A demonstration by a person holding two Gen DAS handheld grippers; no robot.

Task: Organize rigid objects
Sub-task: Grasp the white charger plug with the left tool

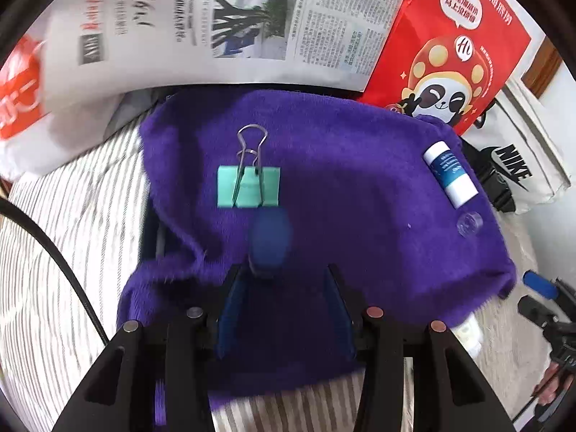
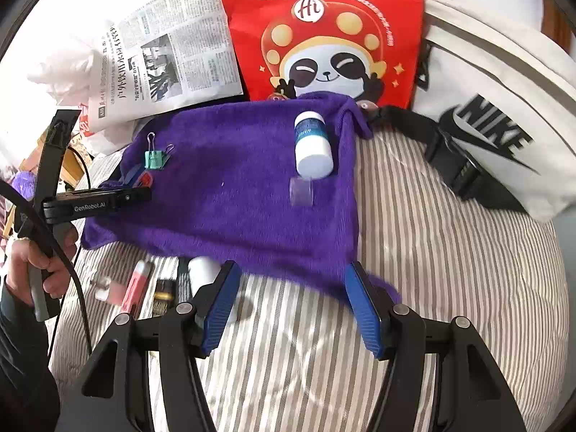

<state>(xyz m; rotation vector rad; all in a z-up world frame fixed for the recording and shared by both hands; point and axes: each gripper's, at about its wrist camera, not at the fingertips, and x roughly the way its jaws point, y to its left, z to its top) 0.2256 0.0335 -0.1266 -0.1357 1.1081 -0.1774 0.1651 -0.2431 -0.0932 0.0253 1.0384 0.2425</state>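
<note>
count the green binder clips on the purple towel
1: the green binder clip lies on the purple towel, just beyond the left gripper; others could be hidden under it.

The right gripper (image 2: 289, 300) is hovering with jaws spread over the purple towel's (image 2: 230, 201) near edge; a white bottle (image 2: 312, 145) is lying ahead, slightly right.

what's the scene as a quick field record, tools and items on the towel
surface: striped bedding
towel: purple towel, spread flat
clip: green binder clip, on the towel, handles up
bottle: white bottle, lying on the towel
cap: clear cap, beside the bottle
left tool: open, blurred blue object at its tip
right tool: open, empty, at the towel's near edge
</note>
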